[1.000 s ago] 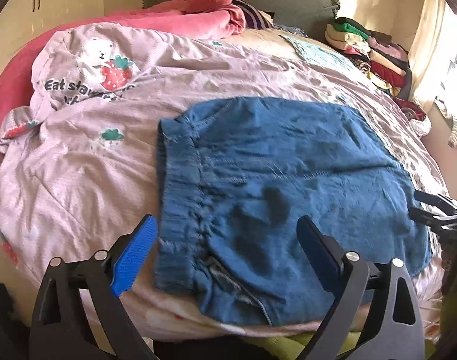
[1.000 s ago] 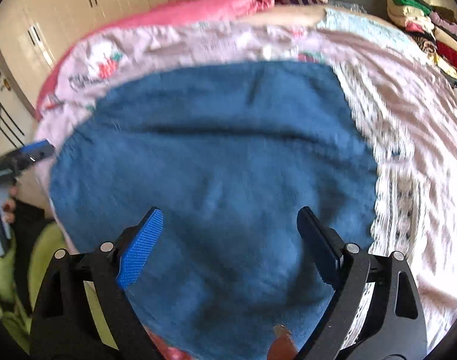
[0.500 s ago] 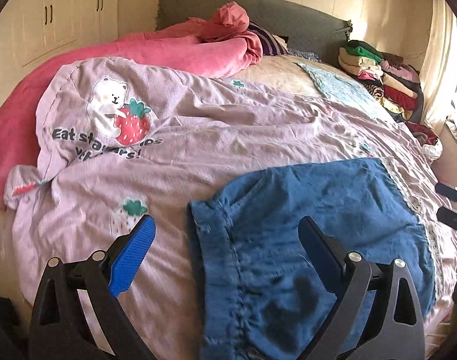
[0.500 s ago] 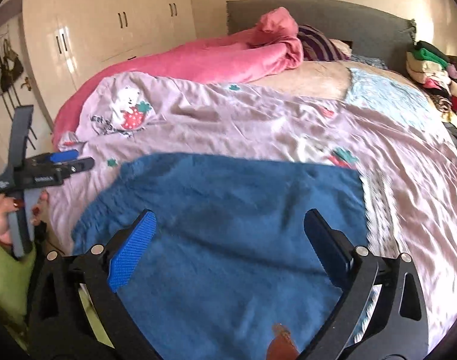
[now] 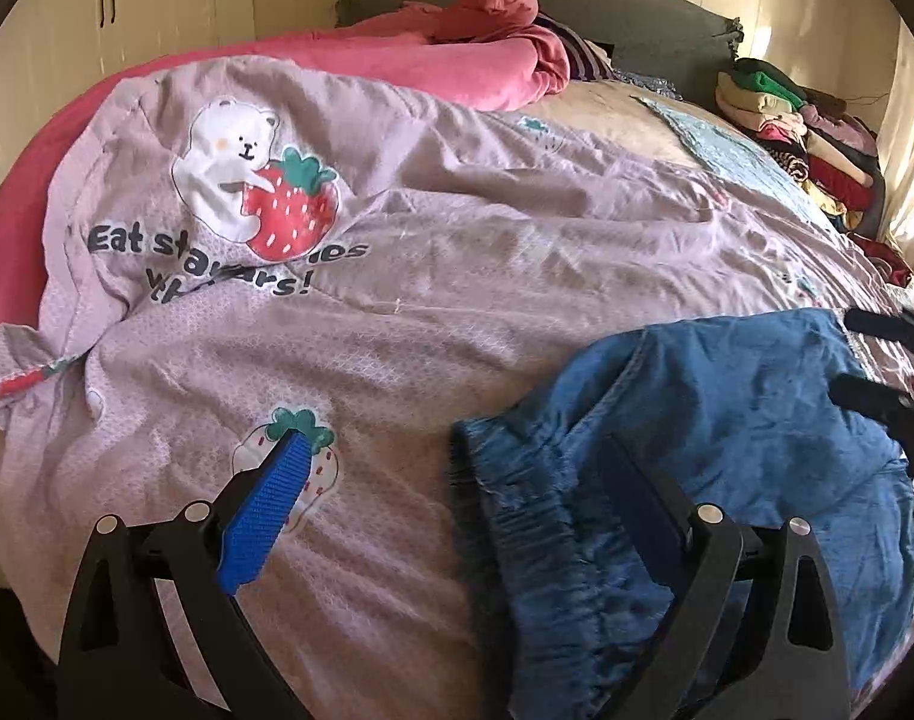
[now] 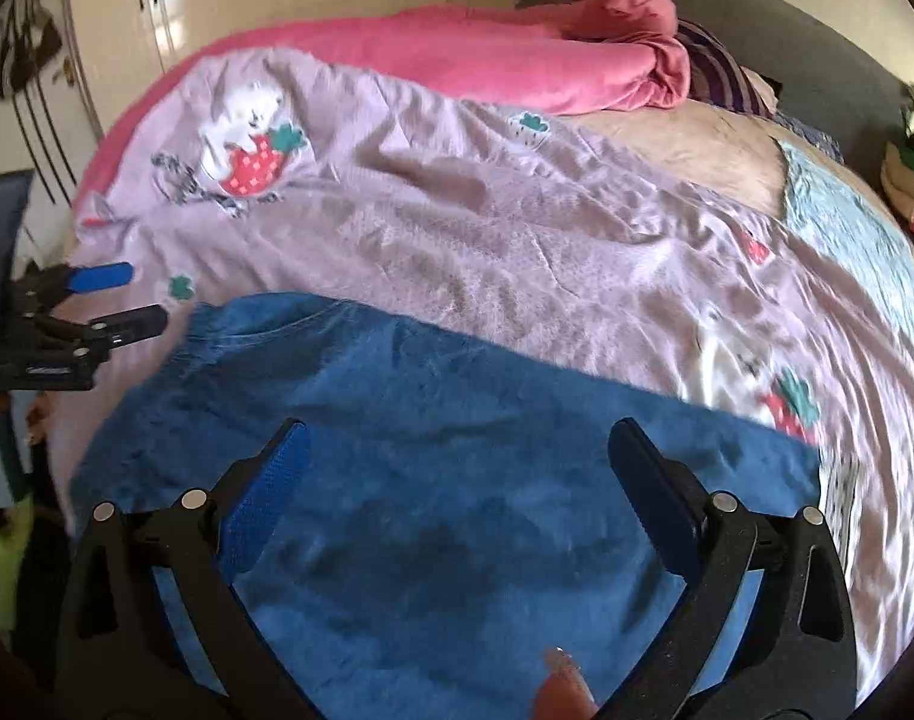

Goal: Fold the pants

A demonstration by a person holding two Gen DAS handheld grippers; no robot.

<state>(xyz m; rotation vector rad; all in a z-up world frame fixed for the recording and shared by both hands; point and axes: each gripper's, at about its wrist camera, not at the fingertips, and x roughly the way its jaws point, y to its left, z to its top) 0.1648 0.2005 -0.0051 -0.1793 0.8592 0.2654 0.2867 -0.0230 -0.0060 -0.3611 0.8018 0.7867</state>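
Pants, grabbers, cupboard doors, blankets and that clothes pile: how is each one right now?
pants: folded, lying flat on the bed, nothing gripping them.
left gripper: open, empty.
right gripper: open, empty, above the pants.
cupboard doors: shut.
purple blanket: spread out, wrinkled.
pink blanket: bunched up near the headboard.
clothes pile: folded and stacked.

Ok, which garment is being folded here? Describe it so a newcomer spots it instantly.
Start at the bed's wrinkled lilac quilt with the bear-and-strawberry print. On its near edge lie the folded blue denim pants, gathered elastic waistband at the left. They are the only blue denim there; the other clothes sit stacked by the headboard.
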